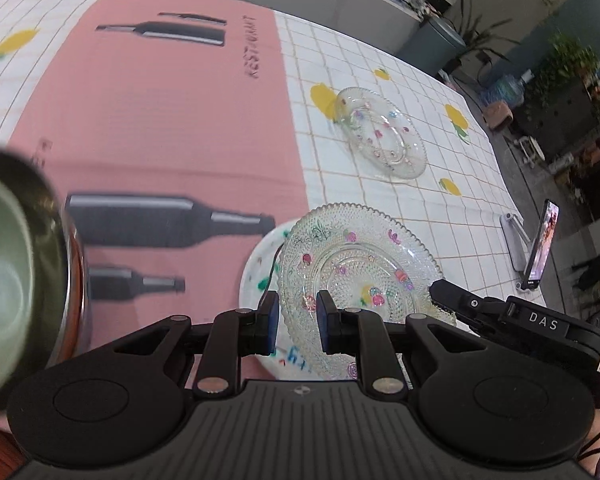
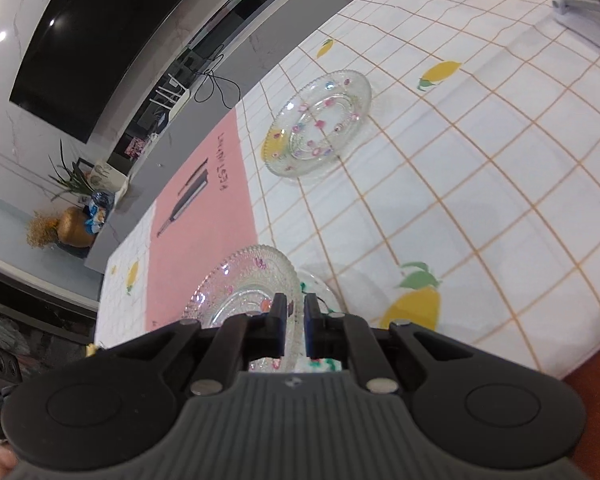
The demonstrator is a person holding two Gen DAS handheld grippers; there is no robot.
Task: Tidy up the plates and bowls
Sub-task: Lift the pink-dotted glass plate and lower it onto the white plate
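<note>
Gripping the rim of a beaded glass plate (image 2: pixel 244 284) between nearly closed jaws, the right gripper (image 2: pixel 296 320) holds it tilted just above a white patterned plate (image 2: pixel 320 292) near the table's front edge. The left gripper (image 1: pixel 297 320) hovers over the same pair with its jaws narrowly apart; they look empty, though whether its pads touch the glass rim I cannot tell. A second glass plate (image 1: pixel 384 132) lies well apart on the checked tablecloth (image 1: pixel 440 208), and a green bowl (image 1: pixel 4 280) sits blurred at the left. The risk, as I judge it, is the thin rim hold: glass is slick, so a tilt or quick swing could let the plate pivot out and chip against the white plate below. Both grippers crowding one plate could also knock it loose.
</note>
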